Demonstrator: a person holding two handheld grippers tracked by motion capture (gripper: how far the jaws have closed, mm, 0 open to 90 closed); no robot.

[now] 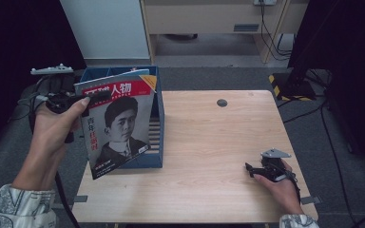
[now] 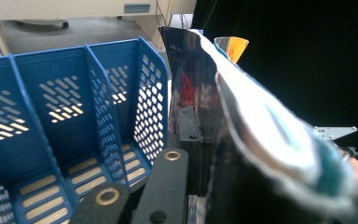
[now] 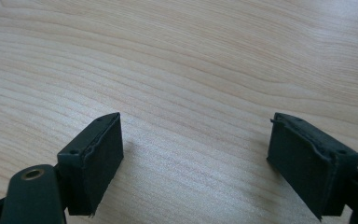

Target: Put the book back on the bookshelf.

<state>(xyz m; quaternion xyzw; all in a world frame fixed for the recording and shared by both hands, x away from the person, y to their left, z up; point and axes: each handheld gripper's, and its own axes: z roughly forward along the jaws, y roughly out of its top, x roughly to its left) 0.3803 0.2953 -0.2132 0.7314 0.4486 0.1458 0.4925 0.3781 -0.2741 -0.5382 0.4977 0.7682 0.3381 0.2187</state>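
Observation:
A magazine (image 1: 121, 123) with a portrait cover and a red title band hangs upright in front of the blue file rack (image 1: 158, 114) at the table's left edge. My left gripper (image 1: 100, 96) is shut on the magazine's top left edge. In the left gripper view the magazine (image 2: 247, 135) curves up to the right of the jaws, and the rack's slotted compartments (image 2: 74, 116) stand to the left, with nothing visible in them. My right gripper (image 1: 253, 170) rests low over the table near its front right. It (image 3: 196, 154) is open, with bare wood between its pads (image 3: 95, 158).
The wooden table (image 1: 209, 142) has a round cable hole (image 1: 222, 102) near its far edge. Cables and a black stand with a yellow-striped foot (image 1: 285, 84) lie on the floor to the right. A light cabinet (image 1: 209, 19) stands behind.

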